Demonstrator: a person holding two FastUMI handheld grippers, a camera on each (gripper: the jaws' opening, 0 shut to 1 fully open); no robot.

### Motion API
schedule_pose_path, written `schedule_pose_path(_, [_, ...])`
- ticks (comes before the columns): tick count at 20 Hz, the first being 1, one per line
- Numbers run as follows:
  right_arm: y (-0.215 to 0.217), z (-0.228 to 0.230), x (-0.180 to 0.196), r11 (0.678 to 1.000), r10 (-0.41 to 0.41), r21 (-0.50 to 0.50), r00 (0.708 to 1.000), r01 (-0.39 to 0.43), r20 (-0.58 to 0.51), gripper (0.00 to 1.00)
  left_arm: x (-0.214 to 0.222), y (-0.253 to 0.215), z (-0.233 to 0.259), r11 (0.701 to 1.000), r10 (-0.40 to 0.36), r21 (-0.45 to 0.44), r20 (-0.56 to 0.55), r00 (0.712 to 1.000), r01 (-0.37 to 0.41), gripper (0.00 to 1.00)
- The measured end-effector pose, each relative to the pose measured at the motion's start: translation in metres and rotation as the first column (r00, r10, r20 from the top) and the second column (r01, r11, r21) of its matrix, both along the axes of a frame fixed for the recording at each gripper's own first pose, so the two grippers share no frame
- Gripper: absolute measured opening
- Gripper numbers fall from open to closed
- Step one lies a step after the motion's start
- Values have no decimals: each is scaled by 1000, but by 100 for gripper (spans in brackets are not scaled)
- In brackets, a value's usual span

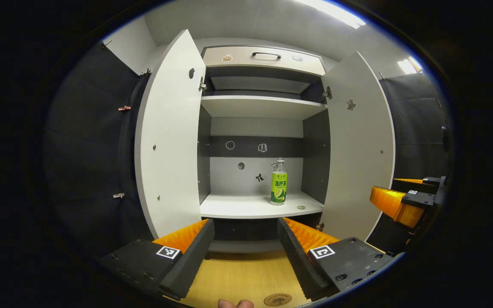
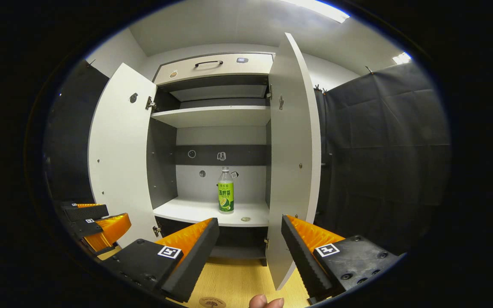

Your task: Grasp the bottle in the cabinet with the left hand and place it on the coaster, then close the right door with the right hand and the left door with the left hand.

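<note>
Black cloth walls close in on both sides of a pale cabinet (image 1: 263,128), and both of its doors are swung wide. Left door (image 1: 169,137) open, right door (image 1: 360,141) open, and there on the lower shelf (image 1: 250,206) stands the bottle (image 1: 279,182), upright, green label facing out, toward the right side of the compartment and a little back from the shelf's front edge. A small round disc lies on the shelf just beside it. Above, an upper shelf and a drawer (image 1: 263,60) with a dark handle. Down low, the left gripper (image 1: 246,239) hangs in front of the cabinet with its jaws spread wide, nothing between them, well apart from the bottle. Below it runs a light wooden tabletop (image 1: 238,278), and the round coaster (image 1: 277,299) sits near the bottom edge, next to a fingertip. Over in the right gripper view, the right gripper (image 2: 250,239) is also spread, empty, facing the edge of the right door, with the left gripper showing at the lower left.
</note>
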State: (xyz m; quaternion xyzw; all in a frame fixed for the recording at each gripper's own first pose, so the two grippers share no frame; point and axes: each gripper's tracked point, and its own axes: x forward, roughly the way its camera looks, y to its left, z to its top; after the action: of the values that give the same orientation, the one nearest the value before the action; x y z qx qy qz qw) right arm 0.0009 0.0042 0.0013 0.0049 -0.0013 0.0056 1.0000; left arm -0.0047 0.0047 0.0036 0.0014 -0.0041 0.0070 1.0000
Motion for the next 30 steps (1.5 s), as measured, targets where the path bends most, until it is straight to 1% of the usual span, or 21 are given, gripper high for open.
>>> schedule_pose_path(7, [-4, 4, -2, 1000, 16, 12, 1000, -16, 8, 98, 10, -13, 4, 1000, -27, 13, 4, 1000, 27, 94])
schedule_pose_path(10, [-16, 5, -6, 1000, 14, -9, 1000, -14, 18, 97, 31, -29, 6, 998, -59, 18, 1, 998, 59, 94])
schedule_pose_path(12, [-31, 2, -10, 1000, -9, -6, 1000, 9, 2, 98, 52, -42, 12, 996, -84, 18, 12, 996, 84, 94])
schedule_pose_path(15, [-57, -1, -16, 999, -43, 29, 999, 43, -12, 97, 97, -64, 27, 993, -118, 31, 44, 992, 117, 94])
schedule_pose_path(19, [-92, -6, -20, 996, -88, 24, 996, 88, -24, 97, 171, -88, 42, 988, -150, 49, 70, 986, 147, 95])
schedule_pose_path(22, [-115, -7, -19, 992, -121, 21, 992, 122, -23, 97, 232, -103, 42, 986, -162, 42, 71, 984, 159, 95])
schedule_pose_path(24, [-128, -6, -18, 990, -140, 25, 990, 141, -21, 97, 269, -111, 35, 986, -166, 24, 51, 985, 165, 95])
schedule_pose_path(27, [-147, -2, -15, 985, -171, 16, 985, 171, -5, 97, 315, -119, 29, 988, -155, -20, 22, 988, 155, 94])
schedule_pose_path(30, [-160, -3, -14, 981, -195, 14, 981, 195, -1, 97, 354, -119, 24, 993, -122, 1, 5, 993, 122, 95])
